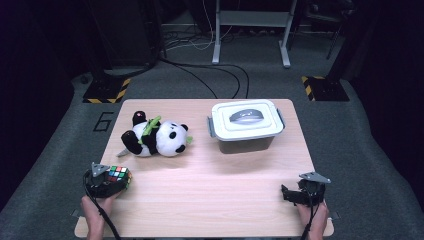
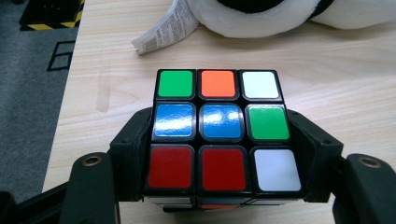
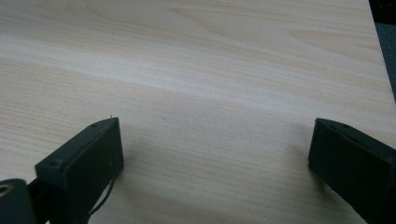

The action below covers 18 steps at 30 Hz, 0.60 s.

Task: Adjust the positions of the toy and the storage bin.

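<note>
Two hands are coming in from the near edge of the tabletop [image 1: 210, 190], each one holding a tool. At the near left corner, the left tool [image 1: 111, 181] is gripping a colour cube [image 1: 119, 176]. In the left gripper view its two black jaws are pressing on the left and right sides of the cube [image 2: 223, 133], and the cube's top face is showing a far row of green, orange and white, a middle row of blue, blue and green, and a near row of red, red and white. The cube is sitting just at the left edge of the tabletop, with grey floor [image 2: 28, 107] beside it on the left.

At the near right corner, the right tool [image 1: 295, 194] is resting low over the wood. In the right gripper view its jaws are standing wide apart, and between them only bare light wood [image 3: 210, 93] is lying.

Farther on the left side, a plush panda [image 1: 157, 137] is lying on its side, well apart from the cube in the high view. Its white paper label [image 2: 166, 29] is hanging toward the cube. On the far right, a grey box with a white lid [image 1: 246, 122] is standing, with the lid closed on it and a grey handle on the top.
</note>
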Motion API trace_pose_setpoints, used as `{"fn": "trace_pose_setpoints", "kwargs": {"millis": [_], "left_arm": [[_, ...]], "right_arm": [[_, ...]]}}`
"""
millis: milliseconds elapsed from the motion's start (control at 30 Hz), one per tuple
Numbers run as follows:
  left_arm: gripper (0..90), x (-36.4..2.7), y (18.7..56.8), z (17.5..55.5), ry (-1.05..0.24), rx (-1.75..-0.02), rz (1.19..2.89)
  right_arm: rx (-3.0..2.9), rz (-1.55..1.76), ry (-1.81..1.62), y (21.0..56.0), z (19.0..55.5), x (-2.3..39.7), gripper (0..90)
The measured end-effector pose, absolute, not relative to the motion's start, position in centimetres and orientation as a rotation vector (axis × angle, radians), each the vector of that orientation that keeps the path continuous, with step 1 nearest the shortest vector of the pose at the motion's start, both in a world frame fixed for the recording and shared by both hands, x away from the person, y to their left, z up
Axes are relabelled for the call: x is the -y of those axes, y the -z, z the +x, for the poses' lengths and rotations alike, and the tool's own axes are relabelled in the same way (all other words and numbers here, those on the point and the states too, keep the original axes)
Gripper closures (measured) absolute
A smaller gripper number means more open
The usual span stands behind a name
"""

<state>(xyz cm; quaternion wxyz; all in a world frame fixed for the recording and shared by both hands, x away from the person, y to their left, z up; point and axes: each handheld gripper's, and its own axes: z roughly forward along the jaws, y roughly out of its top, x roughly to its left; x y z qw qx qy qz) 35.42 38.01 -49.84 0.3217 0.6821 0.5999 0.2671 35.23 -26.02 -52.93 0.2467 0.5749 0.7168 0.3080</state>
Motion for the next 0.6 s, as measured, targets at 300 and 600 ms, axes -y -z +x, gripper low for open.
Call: {"fn": "trace_pose_setpoints", "kwargs": {"millis": [300, 600], "left_arm": [[34.0, -38.5, 50.1, 36.0, -0.71, -1.584, 1.797], [34.0, -39.4, 50.2, 37.4, -0.712, -1.579, 1.798]], "right_arm": [[-1.955, 1.568, -0.84, 52.9, 35.2, 26.0, 2.4], [-1.955, 1.568, -0.84, 52.9, 35.2, 26.0, 2.4]]}}
